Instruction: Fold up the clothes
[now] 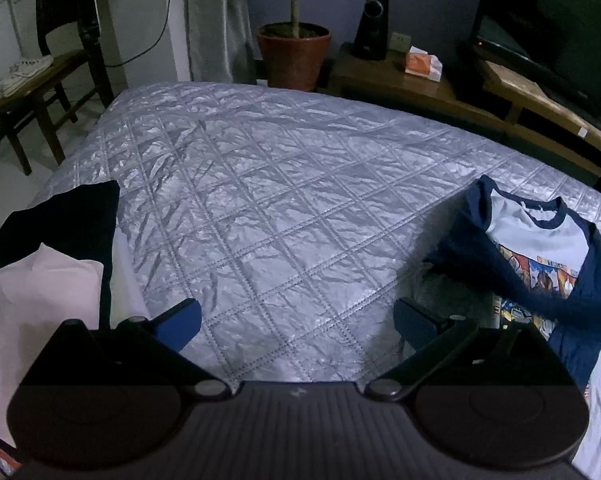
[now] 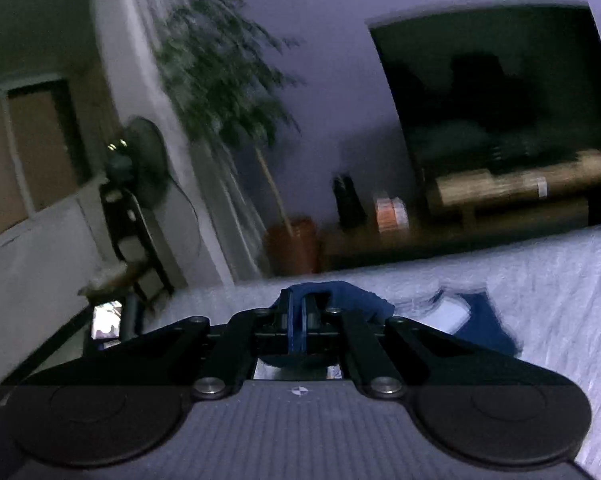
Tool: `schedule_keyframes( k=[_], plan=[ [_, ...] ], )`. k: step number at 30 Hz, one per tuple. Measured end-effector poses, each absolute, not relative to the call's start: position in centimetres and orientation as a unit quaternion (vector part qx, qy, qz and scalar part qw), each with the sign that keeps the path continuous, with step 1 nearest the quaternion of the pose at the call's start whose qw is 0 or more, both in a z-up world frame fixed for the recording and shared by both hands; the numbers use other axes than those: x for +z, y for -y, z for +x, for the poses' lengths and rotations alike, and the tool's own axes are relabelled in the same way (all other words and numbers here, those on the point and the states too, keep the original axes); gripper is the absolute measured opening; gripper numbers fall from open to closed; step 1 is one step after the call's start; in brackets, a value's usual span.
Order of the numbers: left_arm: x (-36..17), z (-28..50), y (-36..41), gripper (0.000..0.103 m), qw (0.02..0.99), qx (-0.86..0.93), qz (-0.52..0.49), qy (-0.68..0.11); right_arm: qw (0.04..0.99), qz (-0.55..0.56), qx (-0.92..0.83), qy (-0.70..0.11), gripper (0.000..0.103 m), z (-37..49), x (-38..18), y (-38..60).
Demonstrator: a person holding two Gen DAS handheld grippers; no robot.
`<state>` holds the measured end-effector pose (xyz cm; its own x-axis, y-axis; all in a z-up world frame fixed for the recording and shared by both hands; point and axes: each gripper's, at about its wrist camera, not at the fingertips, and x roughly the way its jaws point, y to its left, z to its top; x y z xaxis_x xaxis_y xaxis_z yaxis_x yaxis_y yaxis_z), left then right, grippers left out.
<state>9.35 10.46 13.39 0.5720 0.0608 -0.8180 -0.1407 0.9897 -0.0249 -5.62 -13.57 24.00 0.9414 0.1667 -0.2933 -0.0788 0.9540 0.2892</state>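
Left of the left gripper (image 1: 296, 322), touching its left finger's outer side, a folded stack (image 1: 40, 280) sits on the bed (image 1: 284, 184): a pale piece on top of a dark one, with a strip of print at its lower edge. That part looks done. Between the wide-open, empty jaws there is only bare quilt. Right of the right finger lies the shirt (image 1: 540, 256), navy sleeves, pale chest, comic print, crumpled and partly turned over; it is not yet folded.

The right gripper (image 2: 299, 320) has its jaws pinched together on navy cloth (image 2: 340, 296), which bunches over and to the right of the fingertips; the rest trails down to the quilt on that side. It is probably a sleeve or hem of the same shirt, though blur keeps me from being sure.

My reading: roughly midway, one shirt in hand.

Count: two grippers, one stack showing at least two pieces, one loose shirt, one bed.
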Motion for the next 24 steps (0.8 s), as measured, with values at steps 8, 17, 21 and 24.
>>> schedule_keyframes(
  k=[8, 17, 21, 24],
  plan=[
    [13.3, 9.2, -10.0, 0.102, 0.884, 0.047, -0.040, -0.463, 0.873, 0.182, -0.053, -0.450, 0.012, -5.0, 11.4, 15.7],
    [13.2, 9.4, -9.7, 0.102, 0.883, 0.044, -0.040, -0.465, 0.875, 0.175, -0.059, -0.447, 0.040, -4.1, 13.0, 18.5],
    [13.0, 9.5, -9.7, 0.102, 0.882, 0.044, -0.038, -0.467, 0.869, 0.145, -0.062, -0.470, 0.060, -2.4, 12.5, 20.4],
    [12.9, 9.5, -9.5, 0.102, 0.883, 0.043, -0.036, -0.467, 0.859, 0.122, -0.054, -0.494, 0.059, -0.9, 10.7, 20.7]
  ],
)
